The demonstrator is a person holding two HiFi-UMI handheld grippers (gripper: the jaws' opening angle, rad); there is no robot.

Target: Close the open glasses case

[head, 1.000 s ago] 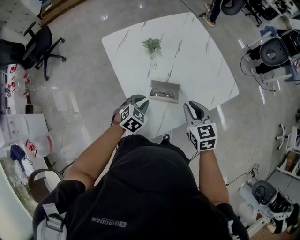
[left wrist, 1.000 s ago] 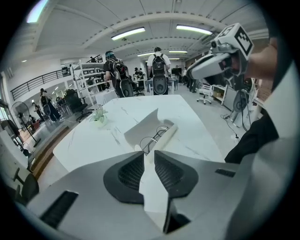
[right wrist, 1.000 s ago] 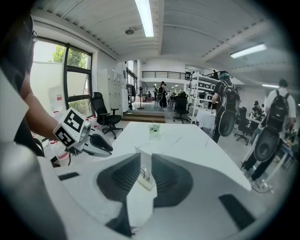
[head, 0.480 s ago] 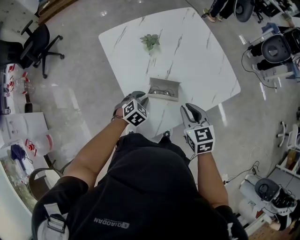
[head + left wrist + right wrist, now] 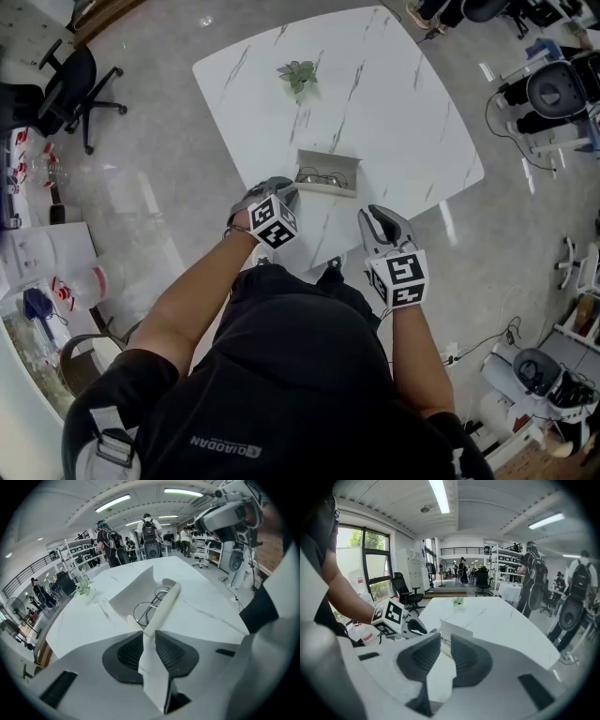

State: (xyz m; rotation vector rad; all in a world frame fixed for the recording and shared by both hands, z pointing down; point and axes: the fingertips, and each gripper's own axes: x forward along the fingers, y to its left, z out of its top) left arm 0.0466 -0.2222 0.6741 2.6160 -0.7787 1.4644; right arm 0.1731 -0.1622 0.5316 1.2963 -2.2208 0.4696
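Item 1 — open white rectangular glasses case (image 5: 326, 175). It is set on the white marble-veined bench (image 5: 394, 103), close to the near edge and about midway along it. An upright white panel is seen along its far side, and the interior is exposed. A pair of thin dark wire-framed glasses (image 5: 323, 179) is laid inside, the lenses side by side along the case's length.

Item 2 — left gripper (image 5: 279, 195). It is held at the case's near left corner. In the left gripper view the jaws are seen closed upon a narrow white flap of the case. The flap runs edge-on between the two dark ribbed pads (image 5: 131, 653) and on toward the glasses.

Item 3 — right gripper (image 5: 378, 222). It is held over the bench's near edge, near the case's right near corner and apart from it. The jaws are parted. Only bare bench surface is shown in the gap between them, and nothing is gripped.

Item 4 — small green leafy plant (image 5: 297, 75). It is placed toward the far side of the bench, well apart from the case.

Item 5 — surroundings. A black wheeled office chair (image 5: 80, 80) is found on the grey polished floor (image 5: 169, 178) to the left of the bench. Persons wearing backpacks (image 5: 150, 529) are recorded standing beyond the bench.
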